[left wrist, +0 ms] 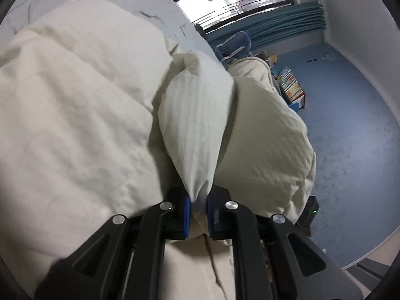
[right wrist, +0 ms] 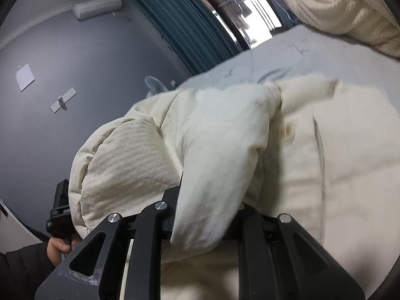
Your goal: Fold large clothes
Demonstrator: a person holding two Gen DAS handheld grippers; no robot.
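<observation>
Left gripper (left wrist: 198, 203) is pinching a fold of the cream padded coat (left wrist: 82, 95). Right gripper (right wrist: 207, 215) is clamping coat fabric too, w/ its fingertips getting hidden under the draping cloth.

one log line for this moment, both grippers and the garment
left hand-held gripper: shut on cream padded garment | right hand-held gripper: shut on garment fold | garment: lifted folds, rest on grey sheet

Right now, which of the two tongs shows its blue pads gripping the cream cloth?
The left tongs: its blue pads are visible pinching a cream garment fold. On the right tongs, draped cloth hides the pads.
</observation>
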